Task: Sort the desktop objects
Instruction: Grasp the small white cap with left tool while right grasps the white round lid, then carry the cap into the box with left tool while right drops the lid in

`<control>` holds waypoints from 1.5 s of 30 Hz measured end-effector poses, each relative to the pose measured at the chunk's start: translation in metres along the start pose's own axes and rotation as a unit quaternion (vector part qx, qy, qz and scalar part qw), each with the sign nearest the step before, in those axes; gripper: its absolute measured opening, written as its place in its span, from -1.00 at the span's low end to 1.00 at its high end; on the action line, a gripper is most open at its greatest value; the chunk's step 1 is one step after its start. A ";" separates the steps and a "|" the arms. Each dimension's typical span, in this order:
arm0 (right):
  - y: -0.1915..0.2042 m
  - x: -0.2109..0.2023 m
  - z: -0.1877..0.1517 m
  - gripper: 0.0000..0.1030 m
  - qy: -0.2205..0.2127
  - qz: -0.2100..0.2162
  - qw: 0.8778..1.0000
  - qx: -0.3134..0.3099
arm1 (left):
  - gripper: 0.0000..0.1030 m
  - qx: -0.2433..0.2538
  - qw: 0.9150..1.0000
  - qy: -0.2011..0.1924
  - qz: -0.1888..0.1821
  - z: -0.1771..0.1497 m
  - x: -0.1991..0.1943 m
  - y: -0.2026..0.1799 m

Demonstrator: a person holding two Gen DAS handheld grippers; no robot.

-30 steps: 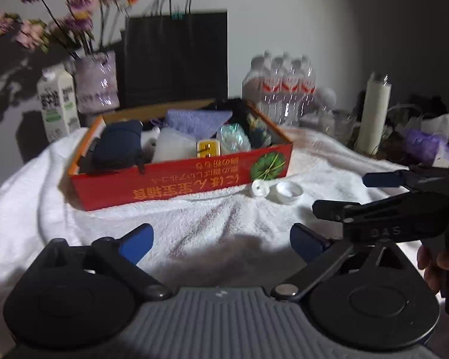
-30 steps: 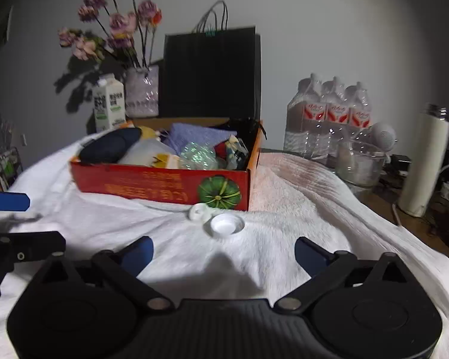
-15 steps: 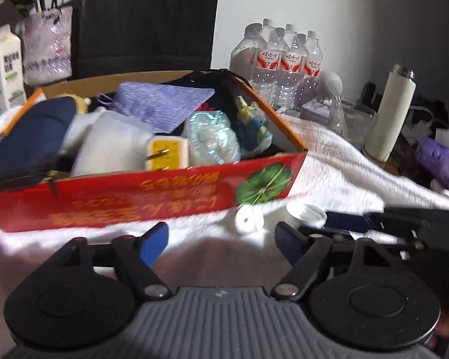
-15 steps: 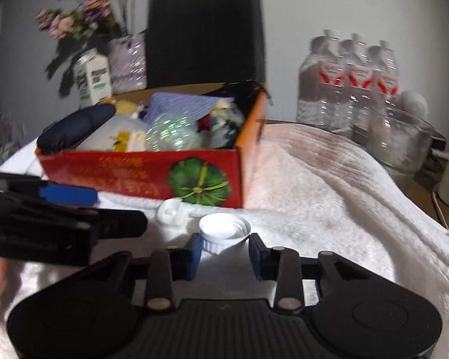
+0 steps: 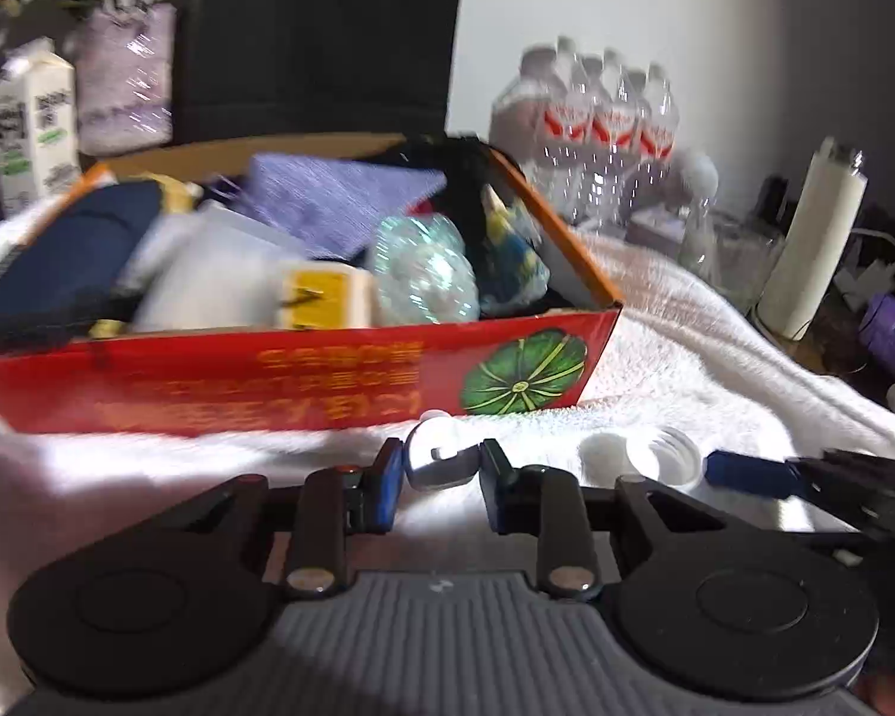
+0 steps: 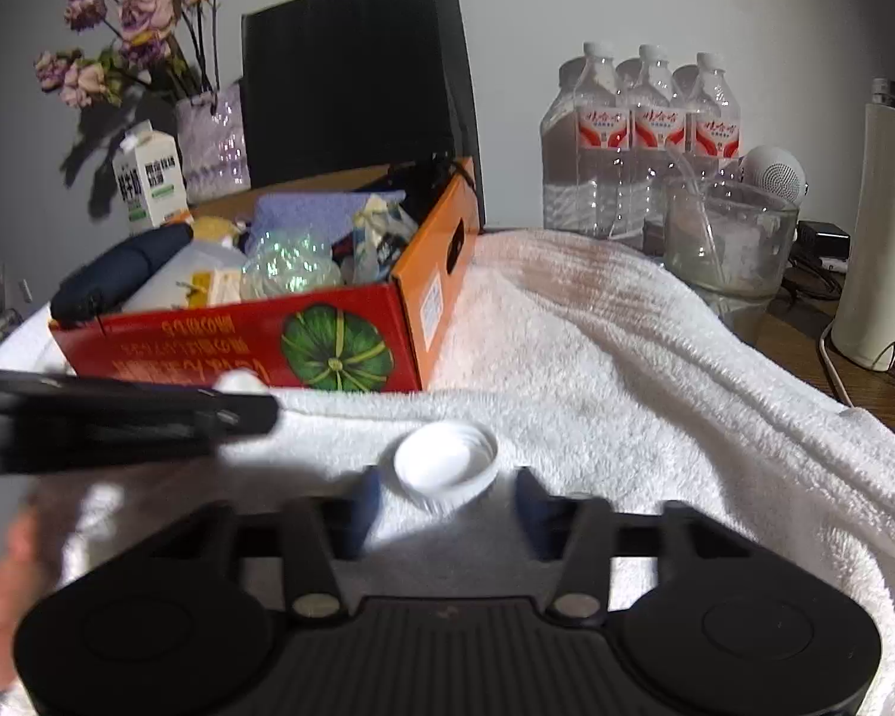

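A red cardboard box full of mixed items sits on a white towel; it also shows in the right wrist view. My left gripper is shut on a small white round container just in front of the box. A white cap lies open side up on the towel; it also shows in the left wrist view. My right gripper is open, its fingers on either side of the cap, not touching it.
Behind the box stand a black paper bag, a vase of flowers and a milk carton. Water bottles, a glass bowl and a white flask stand at the right, past the towel's edge.
My left gripper has moved forward and closed on the small white container. My right gripper, narrowed around the cap half a second ago, has spread wider while staying around it.
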State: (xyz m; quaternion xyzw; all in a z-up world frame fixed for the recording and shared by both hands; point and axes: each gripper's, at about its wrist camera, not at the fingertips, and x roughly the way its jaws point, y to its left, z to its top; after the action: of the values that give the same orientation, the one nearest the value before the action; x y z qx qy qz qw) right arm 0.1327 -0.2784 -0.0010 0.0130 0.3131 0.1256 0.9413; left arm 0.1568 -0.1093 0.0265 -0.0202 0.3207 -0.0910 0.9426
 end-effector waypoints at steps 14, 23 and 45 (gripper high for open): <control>0.015 -0.035 -0.003 -0.26 -0.017 0.001 1.000 0.021 | -0.47 -0.049 0.997 -0.047 0.029 -0.068 -0.191 0.051; 0.072 -0.200 -0.067 -0.25 -0.097 0.036 0.995 0.015 | -0.47 -0.065 0.995 -0.067 0.042 -0.113 -0.247 0.054; 0.108 -0.289 0.061 -0.25 -0.208 0.105 0.967 -0.103 | -0.47 -0.007 0.983 -0.176 -0.045 0.034 -0.305 0.082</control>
State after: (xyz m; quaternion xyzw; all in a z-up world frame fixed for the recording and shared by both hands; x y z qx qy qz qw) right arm -0.0787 -0.2414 0.2288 -0.0251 0.0929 0.2493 0.9636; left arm -0.0468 0.0268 0.2283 -0.0570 0.1489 -0.1261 0.9791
